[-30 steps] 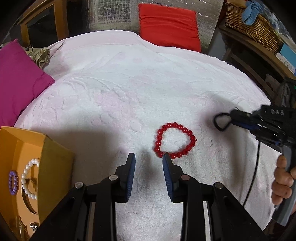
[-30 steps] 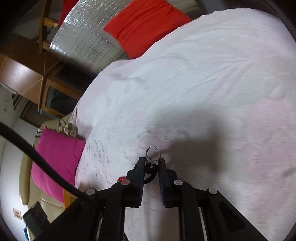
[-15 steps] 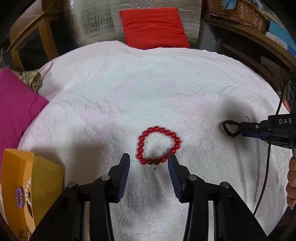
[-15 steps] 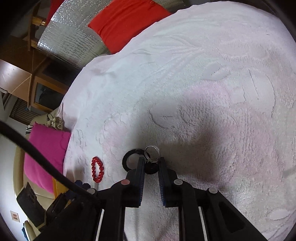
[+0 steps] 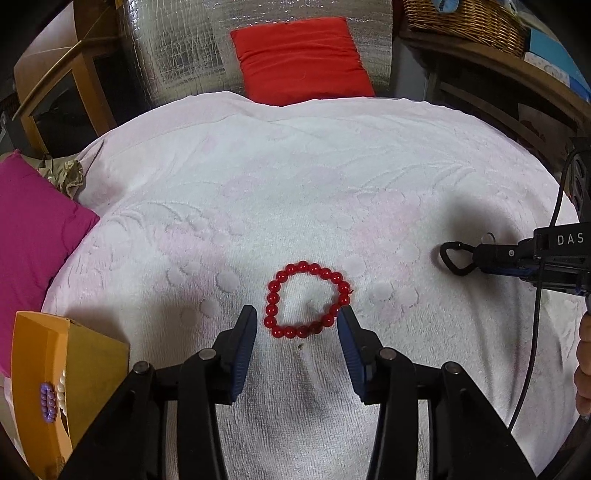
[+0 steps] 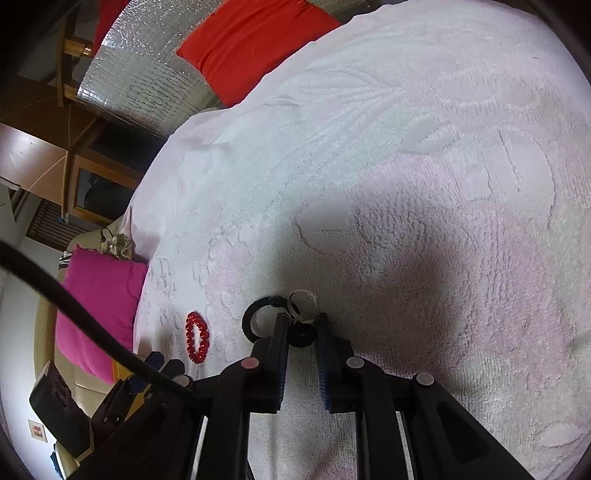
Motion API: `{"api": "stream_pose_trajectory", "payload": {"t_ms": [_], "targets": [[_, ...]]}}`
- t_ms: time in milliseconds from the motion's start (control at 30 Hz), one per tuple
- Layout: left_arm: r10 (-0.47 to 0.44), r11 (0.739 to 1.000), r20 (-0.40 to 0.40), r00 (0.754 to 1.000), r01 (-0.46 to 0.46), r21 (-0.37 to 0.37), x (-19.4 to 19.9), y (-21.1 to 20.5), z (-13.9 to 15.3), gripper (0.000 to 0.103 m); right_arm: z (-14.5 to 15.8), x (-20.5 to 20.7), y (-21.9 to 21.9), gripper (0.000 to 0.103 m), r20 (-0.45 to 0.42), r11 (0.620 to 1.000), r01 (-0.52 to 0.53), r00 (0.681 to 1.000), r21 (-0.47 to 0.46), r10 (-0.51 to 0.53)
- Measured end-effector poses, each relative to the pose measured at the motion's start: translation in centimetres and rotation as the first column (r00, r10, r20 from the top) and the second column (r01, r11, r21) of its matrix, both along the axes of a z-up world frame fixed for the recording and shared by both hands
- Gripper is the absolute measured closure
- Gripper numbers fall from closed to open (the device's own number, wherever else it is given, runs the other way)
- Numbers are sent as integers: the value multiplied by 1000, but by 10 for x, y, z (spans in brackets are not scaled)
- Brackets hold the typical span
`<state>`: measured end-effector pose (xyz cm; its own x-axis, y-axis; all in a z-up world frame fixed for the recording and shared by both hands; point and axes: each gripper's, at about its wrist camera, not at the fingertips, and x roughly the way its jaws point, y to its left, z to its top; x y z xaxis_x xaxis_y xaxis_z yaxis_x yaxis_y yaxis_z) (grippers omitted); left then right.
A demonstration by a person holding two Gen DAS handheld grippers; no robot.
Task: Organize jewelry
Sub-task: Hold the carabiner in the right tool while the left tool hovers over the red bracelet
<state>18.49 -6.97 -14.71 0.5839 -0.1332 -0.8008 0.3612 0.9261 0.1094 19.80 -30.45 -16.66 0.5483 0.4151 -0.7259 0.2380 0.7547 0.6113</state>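
Item, our left gripper [image 5: 297, 328]: jaws have just been opening and now stand parted to either side of the red bead bracelet [image 5: 308, 300], pads clear of the beads, nothing held. The bracelet lies flat as a closed loop on the white towel [image 5: 295, 177], its near arc level with the fingertips. Item, our right gripper [image 6: 300, 332]: jaws drawn narrow and clamped on a black cord loop [image 6: 258, 319] carrying a small silver ring [image 6: 303, 303]; the free part of the loop rests on or just above the towel, and which we cannot tell. From the left wrist view the same cord loop [image 5: 453, 257] sits well to the right of the bracelet. Item, orange box [image 5: 35, 373] at the near left edge, already holding a purple bead bracelet [image 5: 47, 402] and a string of white beads [image 5: 62, 391]; we judge it the destination. Surrounding: a magenta cushion [image 5: 33, 236] to the left, a red cushion [image 5: 303, 59] beyond the towel, a wicker basket [image 5: 465, 16] on a shelf at the back right. Handling note, as judgement: we should lower the left fingertips to the towel so the pads catch one side of the bead loop rather than straddle the whole circle, close gently since round beads may roll out, then lift straight before carrying toward the box.
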Motion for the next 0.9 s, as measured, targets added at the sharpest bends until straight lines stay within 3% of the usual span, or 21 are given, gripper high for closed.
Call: {"api": "stream_pose_trajectory", "payload": {"t_ms": [233, 333, 567, 900], "targets": [[3, 1000, -20, 1000, -3, 8, 1, 1, -5, 56, -2, 0, -2, 86, 0, 1000, 5, 1000, 22, -5], [7, 1000, -29, 1000, -7, 16, 3, 3, -8, 43, -3, 0, -3, 86, -1, 999, 7, 1000, 36, -7], [49, 999, -74, 996, -48, 12, 13, 25, -15, 43, -4, 0, -5, 86, -6, 998, 13, 1000, 55, -13], [76, 994, -127, 989, -85, -71, 23, 47, -19, 43, -7, -1, -9, 86, -12, 995, 28, 1000, 99, -27]]}}
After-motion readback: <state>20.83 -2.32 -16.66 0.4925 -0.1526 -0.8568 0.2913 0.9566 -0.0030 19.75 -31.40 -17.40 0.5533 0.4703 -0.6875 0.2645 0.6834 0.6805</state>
